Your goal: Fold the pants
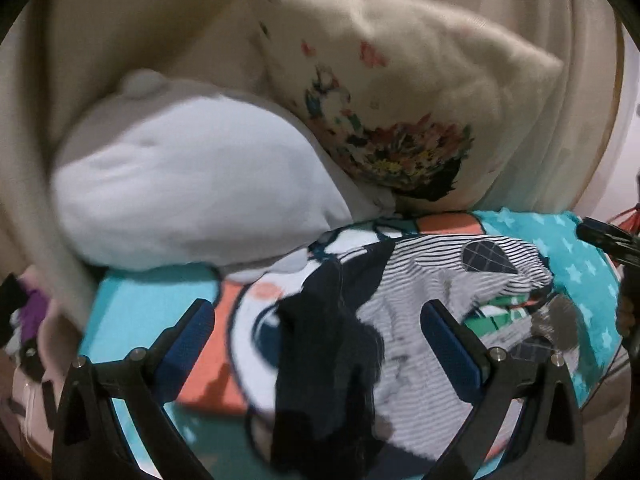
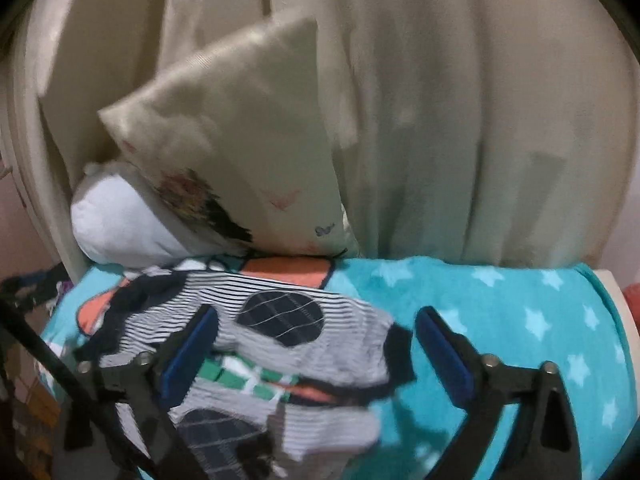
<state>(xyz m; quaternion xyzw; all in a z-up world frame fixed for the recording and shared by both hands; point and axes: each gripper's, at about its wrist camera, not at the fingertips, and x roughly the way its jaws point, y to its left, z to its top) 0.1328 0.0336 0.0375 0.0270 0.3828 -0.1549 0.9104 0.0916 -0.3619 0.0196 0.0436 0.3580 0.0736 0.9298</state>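
Small striped black-and-white pants (image 1: 420, 304) with dark knee patches and a dark waistband lie spread on a teal star blanket (image 1: 580, 280). My left gripper (image 1: 316, 332) is open above the dark waistband end, with its blue pads on either side of the cloth. My right gripper (image 2: 316, 348) is open over the leg ends of the pants (image 2: 288, 344), near one dark patch (image 2: 280, 318). Neither gripper holds cloth. The picture is blurred.
A white pillow (image 1: 192, 184) and a cream floral cushion (image 1: 380, 92) lean against a beige curtain (image 2: 460, 120) at the far edge. The blanket (image 2: 520, 320) stretches to the right. Clutter sits at the left edge of the bed (image 1: 24, 320).
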